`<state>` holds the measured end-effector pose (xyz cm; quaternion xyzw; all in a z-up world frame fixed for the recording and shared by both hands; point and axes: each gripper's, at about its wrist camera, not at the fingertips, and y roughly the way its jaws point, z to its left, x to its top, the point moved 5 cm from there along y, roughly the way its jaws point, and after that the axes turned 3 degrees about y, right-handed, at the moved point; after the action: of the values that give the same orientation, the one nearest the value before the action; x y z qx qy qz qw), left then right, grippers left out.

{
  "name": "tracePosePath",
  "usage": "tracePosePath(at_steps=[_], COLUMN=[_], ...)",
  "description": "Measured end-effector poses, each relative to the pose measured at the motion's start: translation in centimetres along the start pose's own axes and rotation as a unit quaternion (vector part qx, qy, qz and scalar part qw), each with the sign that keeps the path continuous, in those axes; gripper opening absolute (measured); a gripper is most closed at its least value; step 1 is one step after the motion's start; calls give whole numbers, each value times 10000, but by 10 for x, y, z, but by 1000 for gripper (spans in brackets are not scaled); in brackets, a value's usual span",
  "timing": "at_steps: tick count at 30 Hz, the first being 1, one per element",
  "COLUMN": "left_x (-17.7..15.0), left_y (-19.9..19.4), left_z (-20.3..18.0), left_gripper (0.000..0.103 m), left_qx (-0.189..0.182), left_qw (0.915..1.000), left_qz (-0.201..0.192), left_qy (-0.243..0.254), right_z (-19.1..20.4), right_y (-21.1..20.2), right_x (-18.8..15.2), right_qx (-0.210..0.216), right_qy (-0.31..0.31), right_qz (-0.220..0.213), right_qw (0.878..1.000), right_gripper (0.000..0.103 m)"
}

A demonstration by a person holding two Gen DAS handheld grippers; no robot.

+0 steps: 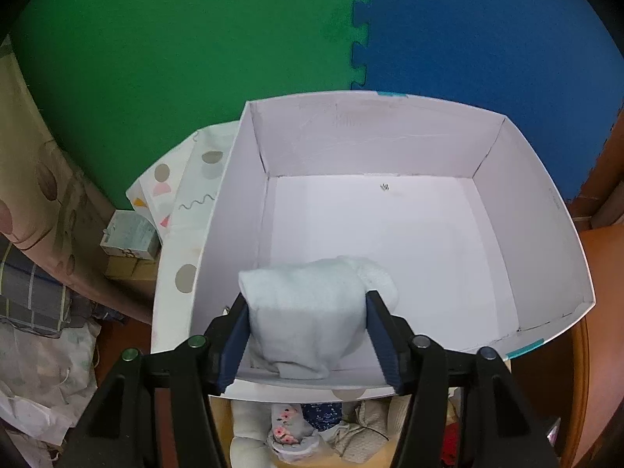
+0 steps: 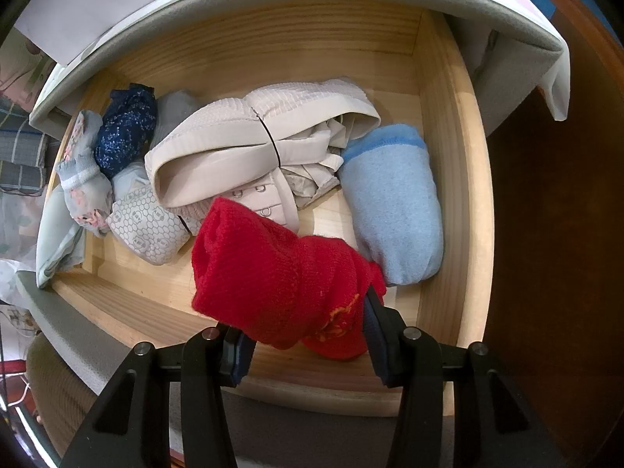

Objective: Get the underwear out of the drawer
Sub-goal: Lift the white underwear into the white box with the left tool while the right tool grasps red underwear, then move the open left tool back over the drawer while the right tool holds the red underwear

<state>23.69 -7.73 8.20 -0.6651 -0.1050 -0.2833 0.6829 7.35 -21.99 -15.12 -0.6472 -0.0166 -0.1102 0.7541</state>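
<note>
- Left gripper [image 1: 308,335]: black finger arms fill the bottom of the left wrist view. The blue pads sit on either side of a pale blue folded garment [image 1: 308,312], about half open; whether the pads press on the cloth or merely flank it cannot be told.
- The pale blue folded garment hangs over the near wall of a white cardboard box [image 1: 546,210], partly inside the box at its near left part. The rest of the box floor is bare.
- The white cardboard box rests above the drawer; green and blue foam mats [image 1: 195,58] lie beyond it.
- Right gripper [image 2: 308,335]: jaws nearly closed, clamped on a red knitted garment [image 2: 273,273], which bulges out between and ahead of the pads.
- The red knitted garment is held over the front part of the wooden drawer [image 2: 460,195].
- Remaining drawer contents: a light blue rolled fleece item [image 2: 394,206] against the right wall; a beige bra [image 2: 249,144] at centre; a grey patterned roll [image 2: 148,230], a navy speckled roll [image 2: 124,132] and a floral grey item [image 2: 82,179] at the left.
- The underside of the box overhangs the rear of the drawer in the right wrist view.
</note>
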Motion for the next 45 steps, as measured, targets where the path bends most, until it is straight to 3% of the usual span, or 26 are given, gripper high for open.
tracePosePath(at_steps=[10,20,32,39,45], left_x=[5,-20,-97,-148,-188], left_y=[-34,-69,-71,-50,-22], left_z=[-7,7,45,56,58], left_gripper=[60,60,60,60,60], left_qx=[-28,99,564,432,553], left_qw=[9993,9985,9975,9977,9966], left_qz=[-279,-435,-430,-301,-37], left_qy=[232,324,29,-435,-608], right_z=[-1,1,3,5,4], right_y=[0,0,1,-1,-6], right_x=[0,1,0,-1,-3], right_qx=[-46,-148,-244,-245,-208], right_qy=[-27,-48,-86,-107,-133], right_qz=[16,37,5,-32,-170], right_qw=[10000,9999,9997,9996,9995], right_gripper=[45,45,45,45,45])
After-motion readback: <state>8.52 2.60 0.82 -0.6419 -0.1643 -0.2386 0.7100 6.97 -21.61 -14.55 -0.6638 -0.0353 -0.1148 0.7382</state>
